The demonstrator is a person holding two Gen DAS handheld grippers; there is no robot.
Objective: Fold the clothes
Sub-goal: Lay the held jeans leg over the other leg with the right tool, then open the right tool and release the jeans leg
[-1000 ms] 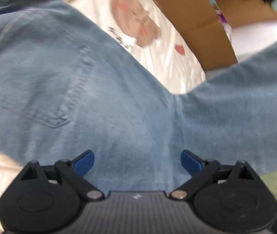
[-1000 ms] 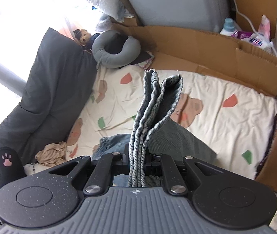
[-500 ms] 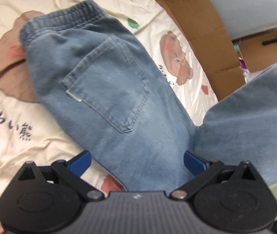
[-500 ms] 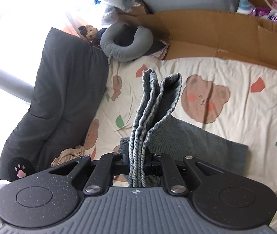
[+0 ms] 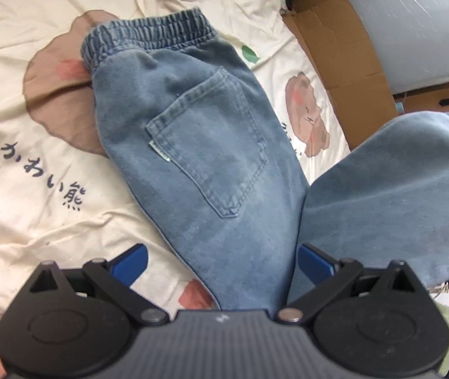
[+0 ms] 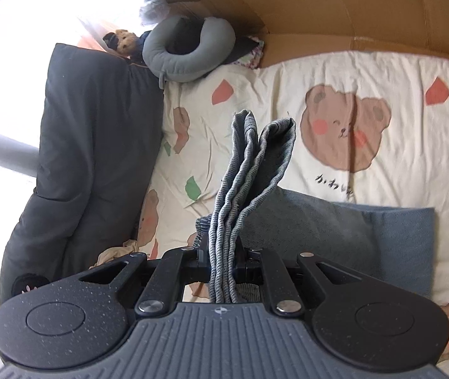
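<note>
the right hand-held gripper [image 6: 223,271] is clamped on a bunched stack of denim layers, the hems of the jeans [image 5: 212,164], which stand up between its jaws; i judge it grips all the layers together so both legs travel as one when the lower half is carried over toward the waistband. in the left view the left hand-held gripper [image 5: 221,260] has its blue pads [image 5: 131,263] wide apart, with the jeans passing between them but neither pad pressing on the cloth, so it holds nothing; it seems poised near the knee, perhaps to pin or guide the fold line. the jeans lie on the bed, on the sheet [image 5: 35,208], back side up with the back pocket [image 5: 208,148] showing, the upper part flat while the lifted leg section [image 5: 392,195] rises at the right of that view. the fold looks about half made. a small pale tag [image 5: 159,153] sits on the pocket edge, too small to read. beyond, the elastic waistband [image 5: 148,38] lies farthest from the gripper. the sheet is printed with bears and dark japanese writing [image 5: 44,173] that appears to read "かわい熊". farther off in the right view are a dark cushion [image 6: 92,145], a grey neck pillow [image 6: 189,50], a small teddy [image 6: 123,41] and cardboard [image 6: 350,9] along the bed's edge.
</note>
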